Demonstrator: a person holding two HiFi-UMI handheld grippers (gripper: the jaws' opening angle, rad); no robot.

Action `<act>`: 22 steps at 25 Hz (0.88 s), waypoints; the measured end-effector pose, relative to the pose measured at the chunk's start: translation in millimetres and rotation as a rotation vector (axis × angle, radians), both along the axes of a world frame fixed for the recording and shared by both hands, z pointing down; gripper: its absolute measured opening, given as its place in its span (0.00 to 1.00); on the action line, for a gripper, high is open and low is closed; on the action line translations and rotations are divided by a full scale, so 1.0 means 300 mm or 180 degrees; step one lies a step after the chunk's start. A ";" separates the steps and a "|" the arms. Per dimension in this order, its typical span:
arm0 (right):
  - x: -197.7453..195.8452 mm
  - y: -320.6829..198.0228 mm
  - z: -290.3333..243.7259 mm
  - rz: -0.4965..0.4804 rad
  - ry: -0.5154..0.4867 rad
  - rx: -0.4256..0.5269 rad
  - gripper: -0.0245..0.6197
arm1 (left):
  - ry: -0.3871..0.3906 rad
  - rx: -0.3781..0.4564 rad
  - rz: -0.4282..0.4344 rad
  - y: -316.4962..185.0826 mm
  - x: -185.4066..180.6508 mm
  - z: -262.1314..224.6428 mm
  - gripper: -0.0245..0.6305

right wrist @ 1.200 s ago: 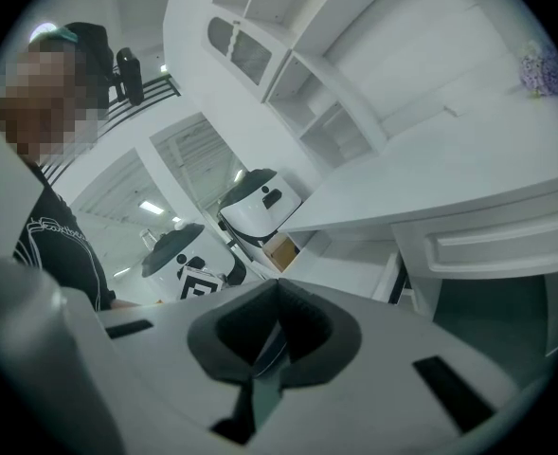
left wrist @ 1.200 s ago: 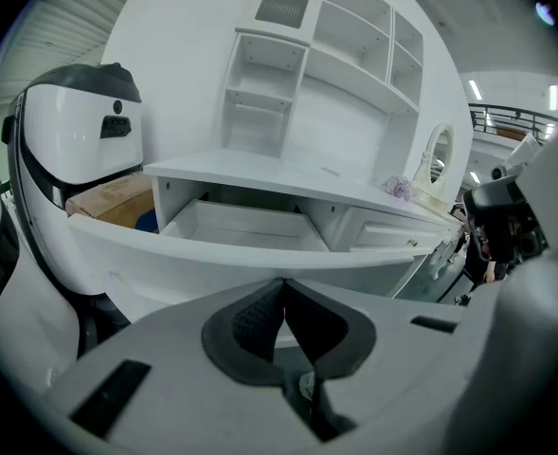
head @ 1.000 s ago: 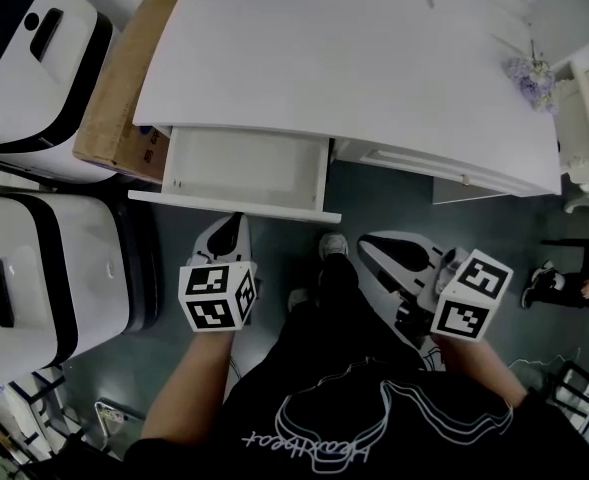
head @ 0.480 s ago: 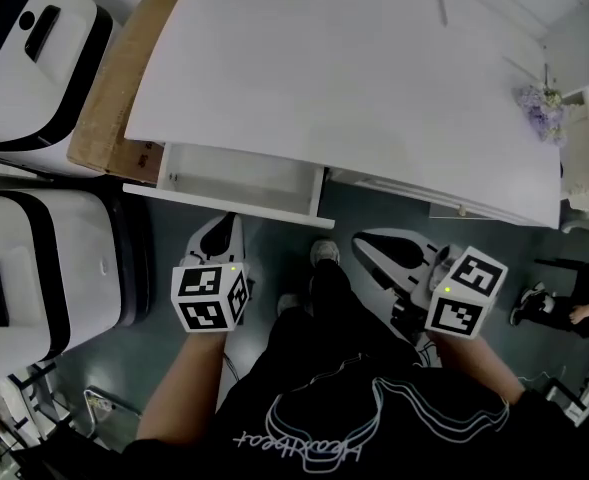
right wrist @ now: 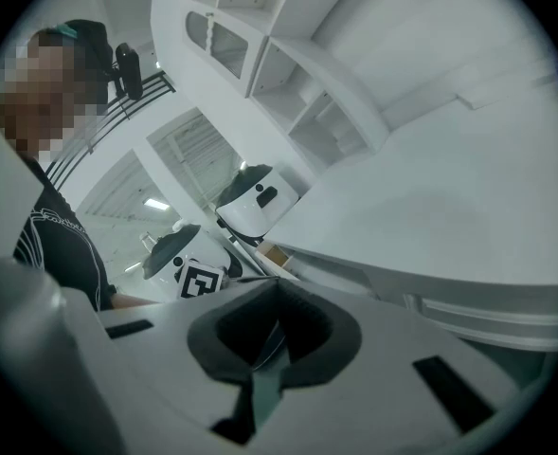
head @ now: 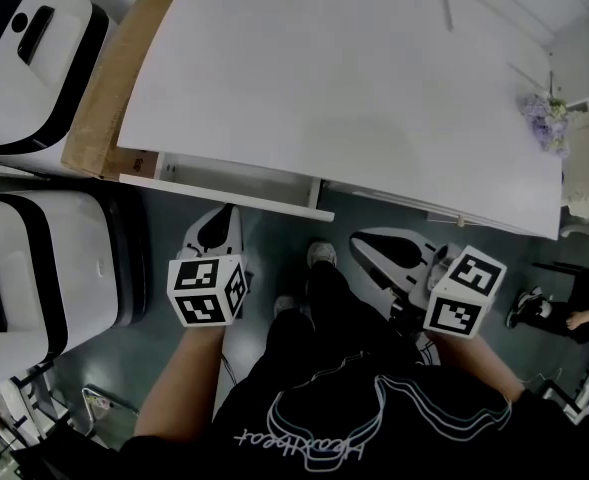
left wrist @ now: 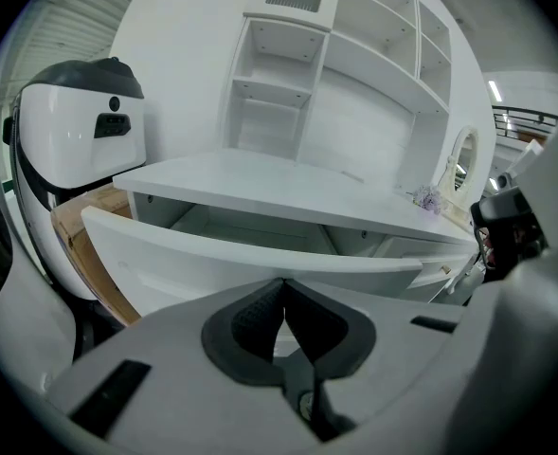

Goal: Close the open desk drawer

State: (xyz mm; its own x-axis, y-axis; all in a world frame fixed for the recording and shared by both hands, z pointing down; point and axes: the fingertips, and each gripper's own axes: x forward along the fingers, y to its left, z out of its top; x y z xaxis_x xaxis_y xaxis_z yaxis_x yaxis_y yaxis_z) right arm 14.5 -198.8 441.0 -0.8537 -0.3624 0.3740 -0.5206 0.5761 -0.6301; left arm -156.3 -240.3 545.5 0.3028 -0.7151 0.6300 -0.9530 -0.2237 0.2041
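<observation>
The left claw [head: 223, 214] is pinched shut: in the left gripper view its two dark pads [left wrist: 258, 318] meet at the tips with nothing between them. Those tips point straight at the white front panel of the drawer [head: 224, 194] and sit just beside it; whether they actually press on it cannot be told. The drawer is partly out, with a narrow strip of its inside showing below the edge of the white table [head: 344, 88], on the table's left side next to a cardboard box [head: 104, 88]. The right claw [head: 358, 240] is also closed on nothing, as the right gripper view shows. It hangs low beside the person's legs, apart from the drawer, its tips short of the table's front edge.
</observation>
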 end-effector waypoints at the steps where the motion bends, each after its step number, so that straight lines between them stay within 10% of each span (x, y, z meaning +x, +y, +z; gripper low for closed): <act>1: 0.000 -0.006 0.001 0.0000 0.0000 -0.0002 0.05 | 0.0000 0.0002 -0.0003 -0.006 -0.001 0.000 0.05; 22: 0.029 -0.083 0.015 0.0092 0.0017 -0.0042 0.05 | 0.0008 0.0059 0.0045 -0.153 0.028 0.001 0.05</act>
State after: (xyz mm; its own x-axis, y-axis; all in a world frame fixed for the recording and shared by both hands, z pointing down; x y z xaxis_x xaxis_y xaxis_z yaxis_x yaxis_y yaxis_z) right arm 23.2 -223.6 445.5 -0.8408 -0.3821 0.3834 -0.5404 0.5524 -0.6347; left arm -147.7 -286.3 545.8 0.3145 -0.7224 0.6158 -0.9493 -0.2409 0.2023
